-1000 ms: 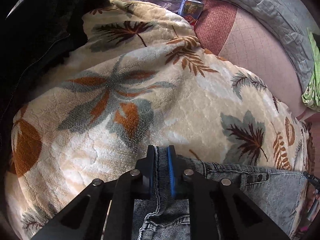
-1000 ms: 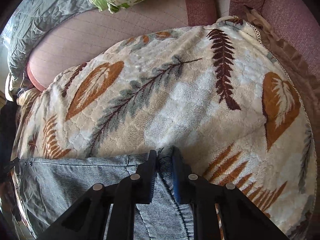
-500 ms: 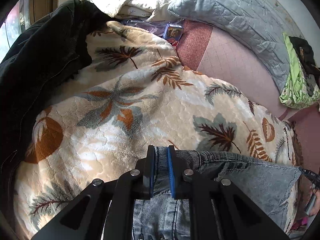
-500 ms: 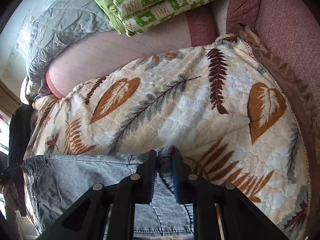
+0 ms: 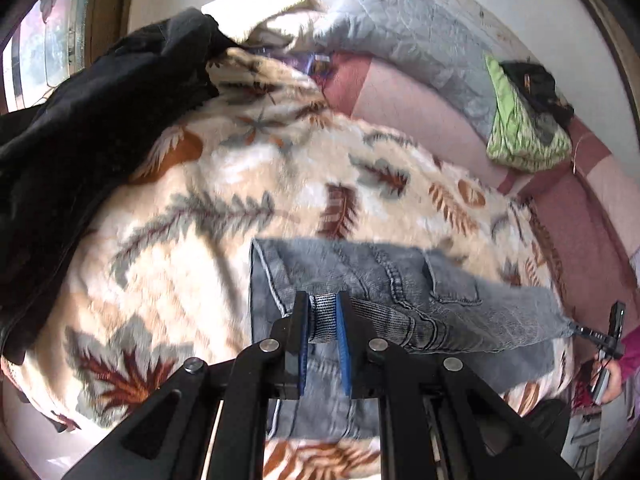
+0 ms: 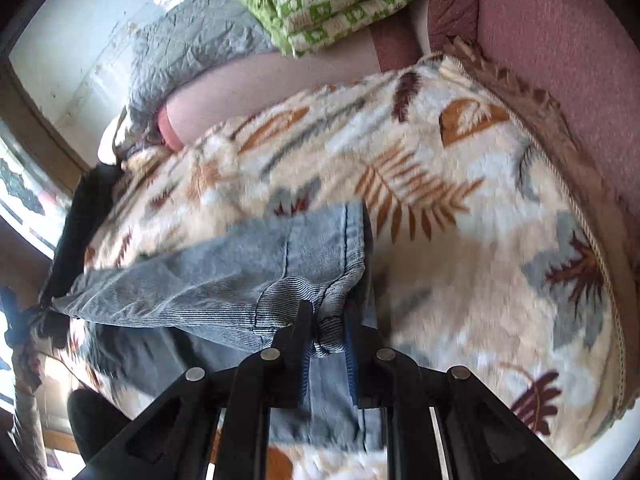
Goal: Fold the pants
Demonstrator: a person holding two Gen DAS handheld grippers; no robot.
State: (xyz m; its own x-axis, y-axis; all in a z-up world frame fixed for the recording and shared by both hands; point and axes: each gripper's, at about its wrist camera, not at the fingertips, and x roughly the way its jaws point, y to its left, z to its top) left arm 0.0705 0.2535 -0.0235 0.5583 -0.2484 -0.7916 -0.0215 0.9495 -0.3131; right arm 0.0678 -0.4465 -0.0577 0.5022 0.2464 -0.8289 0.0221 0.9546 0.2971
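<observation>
Jeans (image 5: pixel 384 280): lifted above the leaf-print blanket (image 5: pixel 224 200), long axis across the view, lower part hanging down.
Left gripper (image 5: pixel 322 320): jaws closed on the denim edge.
Right gripper (image 6: pixel 327 330): jaws closed on the other corner.

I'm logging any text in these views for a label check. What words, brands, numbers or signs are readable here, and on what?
None can be read.
Small box near the pillows: printed, but too blurred and too small to read.
Green and white quilt: a repeating pattern, no lettering that can be made out.
Jeans, held by the left gripper and right gripper: no tag or brand patch shows.
</observation>
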